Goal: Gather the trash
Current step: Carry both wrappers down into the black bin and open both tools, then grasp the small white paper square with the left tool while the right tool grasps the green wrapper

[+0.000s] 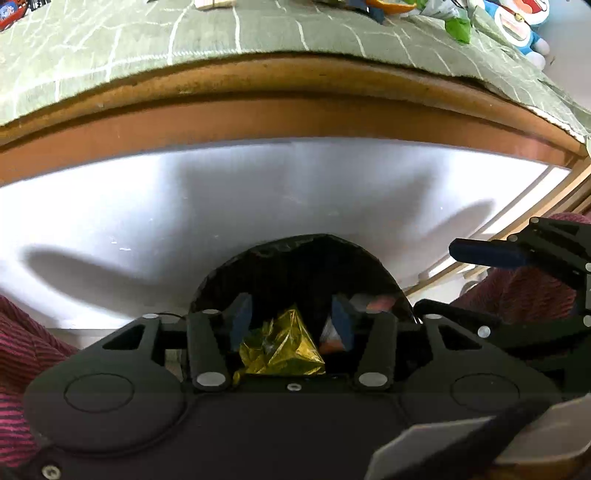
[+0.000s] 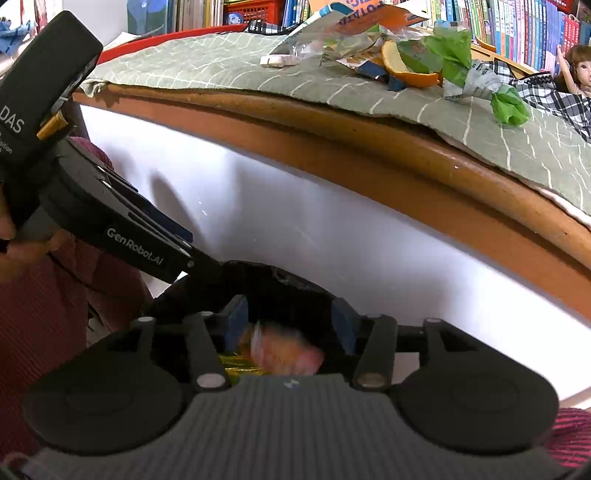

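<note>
My left gripper (image 1: 291, 319) is open above the mouth of a black bin (image 1: 295, 251). A crumpled gold foil wrapper (image 1: 282, 349) lies loose between and below its blue pads, apart from the right pad. My right gripper (image 2: 290, 321) is open over the same bin (image 2: 280, 277), with a blurred orange and pink wrapper (image 2: 284, 350) below its fingers and the gold foil (image 2: 236, 365) beside it. More trash lies on the green tablecloth: orange peel (image 2: 402, 70), a green paper wrapper (image 2: 506, 103) and a torn snack packet (image 2: 354, 14).
The brown table edge (image 2: 369, 140) hangs over a white panel (image 2: 314, 221) behind the bin. The left gripper's body (image 2: 110, 221) crosses the right wrist view's upper left. A doll (image 2: 580, 70), checked cloth and bookshelves stand behind. A person's red striped clothing (image 1: 22, 362) flanks both sides.
</note>
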